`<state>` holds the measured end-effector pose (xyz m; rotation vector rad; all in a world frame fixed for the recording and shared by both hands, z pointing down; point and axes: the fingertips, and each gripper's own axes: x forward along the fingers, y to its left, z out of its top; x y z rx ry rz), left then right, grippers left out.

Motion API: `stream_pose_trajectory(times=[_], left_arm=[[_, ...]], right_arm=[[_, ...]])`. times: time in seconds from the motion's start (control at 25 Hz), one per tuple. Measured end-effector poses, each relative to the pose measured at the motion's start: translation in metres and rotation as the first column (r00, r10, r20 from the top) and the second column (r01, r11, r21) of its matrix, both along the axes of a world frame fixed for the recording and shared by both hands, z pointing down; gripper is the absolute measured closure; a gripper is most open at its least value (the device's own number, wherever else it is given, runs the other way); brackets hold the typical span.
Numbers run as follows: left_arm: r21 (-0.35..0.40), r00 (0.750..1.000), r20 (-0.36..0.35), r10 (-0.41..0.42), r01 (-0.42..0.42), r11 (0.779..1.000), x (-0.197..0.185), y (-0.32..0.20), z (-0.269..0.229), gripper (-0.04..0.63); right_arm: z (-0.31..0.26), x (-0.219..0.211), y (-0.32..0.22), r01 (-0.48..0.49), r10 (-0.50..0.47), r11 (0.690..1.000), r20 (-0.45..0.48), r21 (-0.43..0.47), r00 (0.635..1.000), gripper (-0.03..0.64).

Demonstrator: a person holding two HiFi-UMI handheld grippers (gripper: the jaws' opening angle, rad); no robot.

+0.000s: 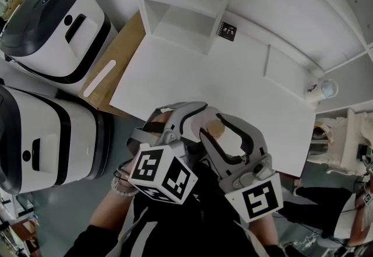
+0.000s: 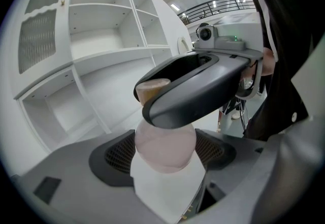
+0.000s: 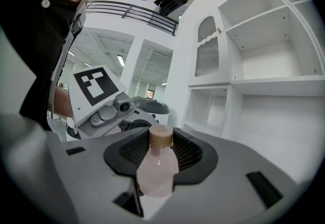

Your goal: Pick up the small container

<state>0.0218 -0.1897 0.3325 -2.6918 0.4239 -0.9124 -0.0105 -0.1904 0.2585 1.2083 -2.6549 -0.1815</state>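
Left gripper (image 2: 165,151) and right gripper (image 3: 161,153) both clamped on small container (image 3: 157,173), apparently lifted off white table (image 1: 192,75); pickup judged essentially complete.

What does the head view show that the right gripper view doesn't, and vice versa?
Only the head view: a small black item on the white table and a pale object at its far corner. Only the right gripper view: the small bottle's pale body pinched by the right hand-held gripper, plus a railing overhead. Both: the bottle's tan cap and the white shelving.
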Motion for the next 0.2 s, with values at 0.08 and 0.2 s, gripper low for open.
stream_pose_trajectory(times=[0.08, 0.2], left_arm=[[0.000, 1.000, -0.001, 0.001, -0.001, 1.000, 0.0005, -0.0004, 0.0003, 0.229], [-0.002, 1.000, -0.002, 0.005, -0.005, 1.000, 0.0007, -0.0008, 0.0007, 0.229]], right_arm=[[0.0000, 0.0005, -0.0006, -0.003, 0.003, 1.000, 0.004, 0.000, 1.000, 0.469], [-0.0001, 0.0006, -0.0015, -0.005, 0.005, 1.000, 0.008, 0.001, 1.000, 0.469]])
